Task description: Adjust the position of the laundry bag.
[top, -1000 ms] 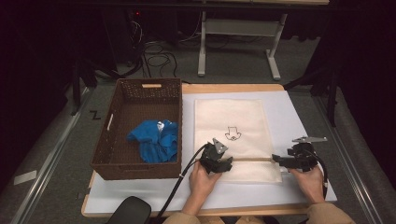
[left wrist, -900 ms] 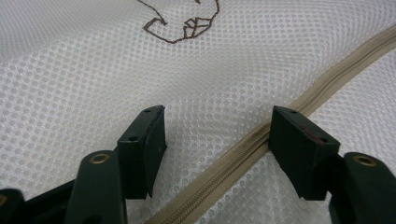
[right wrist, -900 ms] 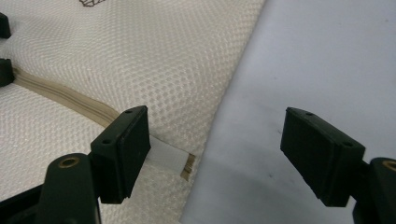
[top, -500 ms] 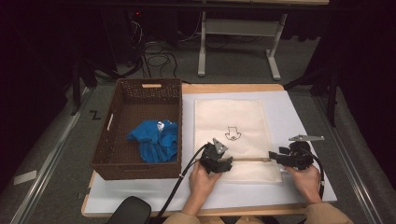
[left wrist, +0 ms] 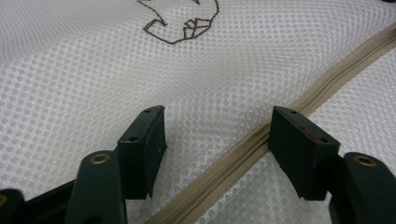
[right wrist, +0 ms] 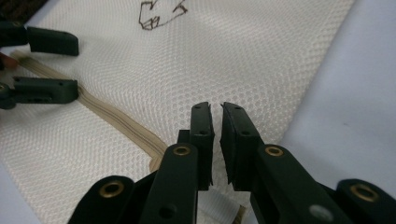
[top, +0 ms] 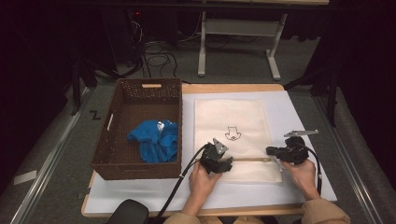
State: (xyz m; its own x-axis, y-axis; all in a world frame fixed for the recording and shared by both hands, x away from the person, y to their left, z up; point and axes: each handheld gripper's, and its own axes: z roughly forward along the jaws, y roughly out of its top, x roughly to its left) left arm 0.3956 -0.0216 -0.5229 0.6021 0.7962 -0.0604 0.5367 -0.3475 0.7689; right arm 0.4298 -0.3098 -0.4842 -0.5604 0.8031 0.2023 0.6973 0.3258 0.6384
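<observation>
Left gripper [left wrist: 217, 135] spread wide, straddling the tan zipper [left wrist: 233, 161] of the white mesh bag [top: 232, 122]. Right gripper [right wrist: 217, 128] nearly pressed together at the zipper's far end, can't tell if pinching anything. Bag flat on the table [top: 299, 116], just beside a wicker basket [top: 116, 140] with blue cloth [top: 155, 140] inside.

left gripper [top: 226, 164] fingers spread wide, right gripper [top: 270, 150] fingers nearly closed, both held low

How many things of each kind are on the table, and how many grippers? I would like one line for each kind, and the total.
Mesh laundry bag: 1
Wicker basket: 1
Blue cloth: 1
Grippers: 2, the left gripper and the right gripper
Total: 5
</observation>
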